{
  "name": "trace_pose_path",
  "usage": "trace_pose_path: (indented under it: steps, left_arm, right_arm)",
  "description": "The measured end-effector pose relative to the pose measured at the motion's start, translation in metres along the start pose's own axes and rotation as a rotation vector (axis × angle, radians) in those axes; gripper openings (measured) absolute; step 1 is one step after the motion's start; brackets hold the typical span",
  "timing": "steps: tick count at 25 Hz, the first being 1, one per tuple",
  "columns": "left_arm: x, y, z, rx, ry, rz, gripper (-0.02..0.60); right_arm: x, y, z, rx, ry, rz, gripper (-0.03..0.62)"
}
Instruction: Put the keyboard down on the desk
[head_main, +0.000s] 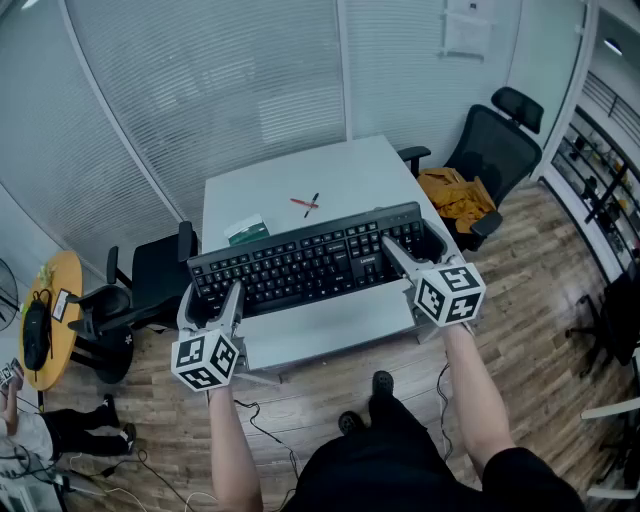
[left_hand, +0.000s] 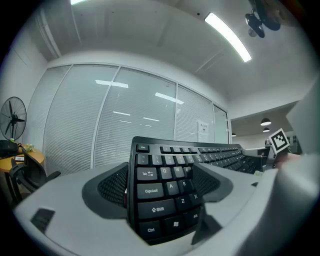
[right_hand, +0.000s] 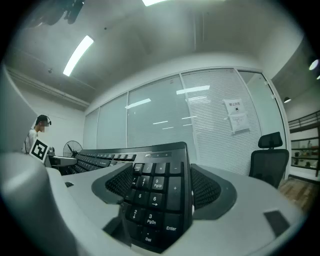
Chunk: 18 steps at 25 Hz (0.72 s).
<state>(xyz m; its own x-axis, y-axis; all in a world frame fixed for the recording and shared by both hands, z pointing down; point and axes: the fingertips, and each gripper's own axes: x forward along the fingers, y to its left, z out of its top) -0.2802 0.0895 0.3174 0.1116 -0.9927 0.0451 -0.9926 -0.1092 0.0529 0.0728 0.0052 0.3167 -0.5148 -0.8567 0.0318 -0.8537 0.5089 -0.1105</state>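
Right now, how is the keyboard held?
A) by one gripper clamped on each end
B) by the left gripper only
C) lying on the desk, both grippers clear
A: the left gripper clamps the Ctrl end of the keyboard, and the right gripper clamps the number-pad end.
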Motion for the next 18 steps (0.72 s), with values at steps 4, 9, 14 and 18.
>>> trace_pose_path:
  steps: [4, 9, 14, 18]
  left_arm:
    - [-0.0071, -0.0022, 0.0037, 0.002, -0.014, 0.010, 0.391]
    - [-0.0076, -0.0033, 0.0026, -0.003, -0.008, 0.013, 0.391]
    - [-0.0071, -0.0028, 0.0029, -0.006, -0.005, 0.009, 0.391]
    - [-0.0051, -0.0031, 0.0045, -0.004, -0.002, -0.003, 0.391]
  right_arm:
    - [-0.0029, 0.0024, 0.0050, -0.010, -0.015, 0.016, 0.371]
    - [-0.0026, 0.0018, 0.0056, -0.006, -0.012, 0.024, 0.371]
    - [-0.0026, 0.0022, 0.0052, 0.014, 0.002, 0.042, 0.368]
    - [-0.0050, 0.0017, 0.0054, 0.022, -0.005, 0.028, 0.369]
